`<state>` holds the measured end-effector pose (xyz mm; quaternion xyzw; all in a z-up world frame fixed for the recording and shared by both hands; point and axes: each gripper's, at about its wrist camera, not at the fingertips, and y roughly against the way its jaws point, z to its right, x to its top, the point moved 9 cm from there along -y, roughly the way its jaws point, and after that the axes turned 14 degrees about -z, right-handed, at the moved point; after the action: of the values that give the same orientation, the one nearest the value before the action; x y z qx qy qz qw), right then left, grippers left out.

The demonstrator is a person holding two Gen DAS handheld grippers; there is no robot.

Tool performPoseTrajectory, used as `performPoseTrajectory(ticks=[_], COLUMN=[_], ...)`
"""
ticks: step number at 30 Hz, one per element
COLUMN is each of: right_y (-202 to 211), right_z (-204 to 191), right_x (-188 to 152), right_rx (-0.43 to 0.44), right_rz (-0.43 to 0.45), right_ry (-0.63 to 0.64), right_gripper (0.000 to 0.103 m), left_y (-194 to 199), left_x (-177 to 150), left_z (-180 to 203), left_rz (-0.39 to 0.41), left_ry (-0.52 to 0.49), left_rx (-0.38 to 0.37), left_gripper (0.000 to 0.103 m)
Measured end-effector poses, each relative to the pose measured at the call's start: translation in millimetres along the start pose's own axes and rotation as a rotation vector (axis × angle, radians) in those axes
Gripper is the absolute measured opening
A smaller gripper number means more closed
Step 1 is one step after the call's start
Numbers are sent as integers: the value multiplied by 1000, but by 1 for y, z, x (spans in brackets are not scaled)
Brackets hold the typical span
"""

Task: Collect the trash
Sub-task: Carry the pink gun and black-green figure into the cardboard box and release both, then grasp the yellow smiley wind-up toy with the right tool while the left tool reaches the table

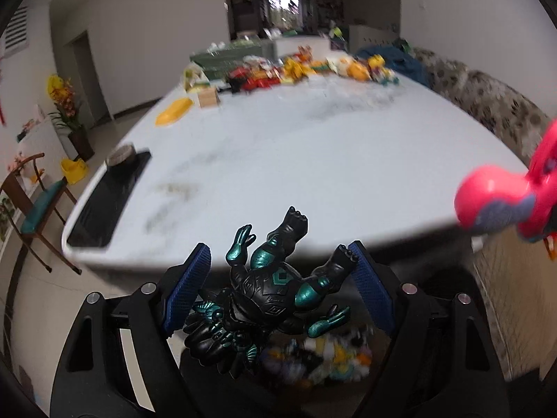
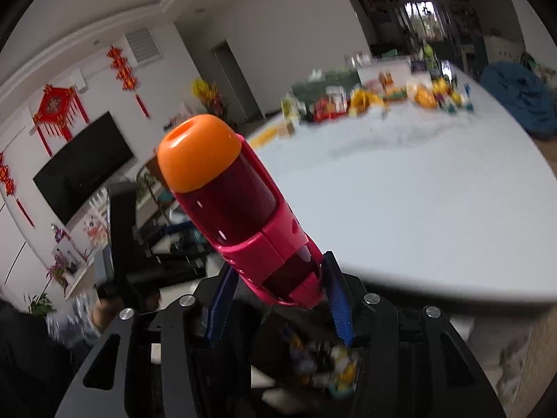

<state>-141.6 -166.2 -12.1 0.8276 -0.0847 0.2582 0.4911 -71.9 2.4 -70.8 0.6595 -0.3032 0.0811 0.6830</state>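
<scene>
A black and teal monster figure [image 1: 271, 289] hangs between the blue pads of my left gripper [image 1: 280, 257], feet up; the jaws stand wide apart and only the left pad seems to touch it. Below it sits a bin of mixed toys [image 1: 323, 358]. My right gripper [image 2: 278, 278] is shut on a magenta toy with an orange cap [image 2: 236, 202], which points up and left. That toy also shows at the right edge of the left wrist view [image 1: 504, 198]. The toy bin shows under the right gripper [image 2: 323, 365].
A large white table [image 1: 296, 160] stretches ahead, with a heap of colourful toys [image 1: 296, 68] at its far end, a yellow piece [image 1: 174, 111] and a black pad [image 1: 108, 198] at its left. A wooden chair [image 1: 34, 209] stands left; a patterned sofa [image 1: 487, 101] right.
</scene>
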Motion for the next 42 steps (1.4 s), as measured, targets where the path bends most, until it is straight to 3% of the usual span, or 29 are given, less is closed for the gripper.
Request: performPoseTrajectory(ticks=[5, 6, 8, 9, 12, 14, 16, 19, 21, 24, 27, 29, 33, 34, 35, 36, 38, 42], right_y=[-71, -93, -132, -142, -122, -81, -40, 9, 17, 6, -26, -50, -89, -99, -111, -112, -111, -63], right_z=[17, 23, 37, 40, 24, 8, 6, 44, 83, 164, 241, 275, 326, 335, 344, 347, 335, 293], right_x=[-72, -82, -95, -97, -79, -45, -1, 101, 161, 251, 321, 349, 383, 380, 379, 377, 370, 349], right_rx=[-7, -17, -84, -129, -119, -52, -63, -246, -360, -554, -686, -701, -713, -711, -672, -677, -577, -410], right_rz=[-270, -324, -396, -416, -363, -255, -127, 78, 161, 235, 202, 157, 70, 39, -8, -5, 15, 119], right_ry=[-29, -25, -3, 22, 96, 129, 146, 154, 141, 93, 44, 14, -25, -35, -56, -70, -80, -68], right_gripper=[49, 50, 63, 62, 60, 62, 71, 82, 87, 88, 88, 77, 77, 64, 36, 31, 28, 28], left_y=[-27, -47, -83, -107, -131, -115, -88, -48, -26, -9, -12, -22, -45, -54, -58, -66, -77, -107], left_x=[-62, -77, -100, -112, -128, -122, -103, -55, -18, 44, 89, 110, 133, 137, 138, 143, 154, 221], left_z=[15, 19, 27, 23, 10, 9, 8, 5, 4, -5, -16, -22, -24, -23, -22, -19, -17, 9], left_rz=[-171, -235, -348, -398, -463, -419, -333, -204, -132, -36, 2, -3, -41, -52, -60, -73, -80, -52], left_ry=[-84, -114, -170, -175, -164, -166, -202, -220, -183, -94, -2, 56, 97, 95, 92, 86, 79, 19], left_rx=[-60, -62, -88, -58, -10, -68, -76, -88, -116, -128, -119, -152, -167, -156, -146, -139, -145, -168], left_gripper=[81, 92, 94, 94, 94, 94, 94, 94, 94, 94, 94, 94, 94, 94, 94, 94, 94, 94])
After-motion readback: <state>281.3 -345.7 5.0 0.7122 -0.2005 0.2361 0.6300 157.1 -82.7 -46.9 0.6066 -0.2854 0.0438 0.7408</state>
